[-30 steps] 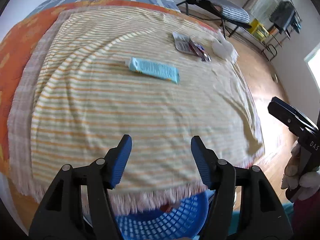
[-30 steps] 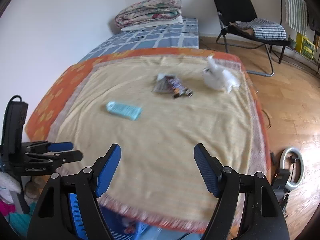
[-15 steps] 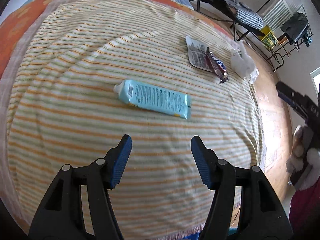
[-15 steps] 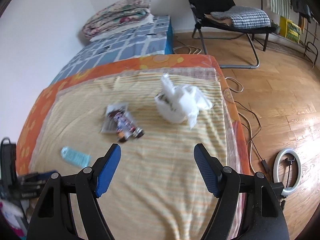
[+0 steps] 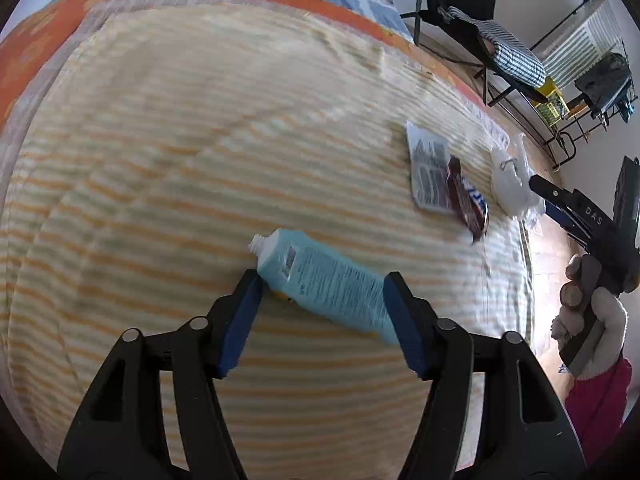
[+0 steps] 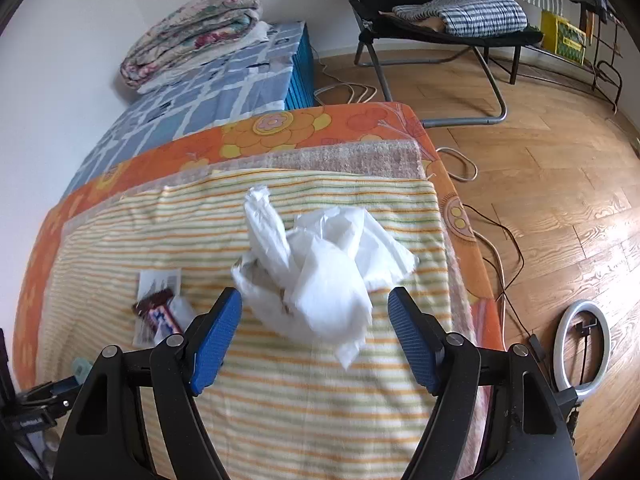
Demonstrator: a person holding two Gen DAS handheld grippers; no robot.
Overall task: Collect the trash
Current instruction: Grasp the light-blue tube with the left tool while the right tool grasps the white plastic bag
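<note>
A light blue tube [image 5: 304, 268] with no cap lies on the striped blanket [image 5: 160, 160]. My left gripper [image 5: 323, 284] straddles the tube, its jaws opening, and the pads are not pressing on it. To the right lie a printed leaflet [image 5: 428, 168] and a dark candy wrapper [image 5: 468, 204]. A crumpled white wad of tissue or plastic [image 6: 320, 272] sits near the bed's right edge. My right gripper [image 6: 315, 296] is open just above the wad, one finger on each side. The leaflet [image 6: 160, 280] and the wrapper [image 6: 158, 312] also show in the right wrist view.
A folded quilt [image 6: 192, 32] lies at the head of the bed. A black folding chair [image 6: 440, 8] with checked cloth stands on the wooden floor. Cables [image 6: 500, 248] and a ring light [image 6: 584, 344] lie beside the bed's right edge.
Both grippers came forward and down over the bed. The left went from the foot of the bed to the tube and widened slightly. The right closed in on the white wad. The blue basket left view.
</note>
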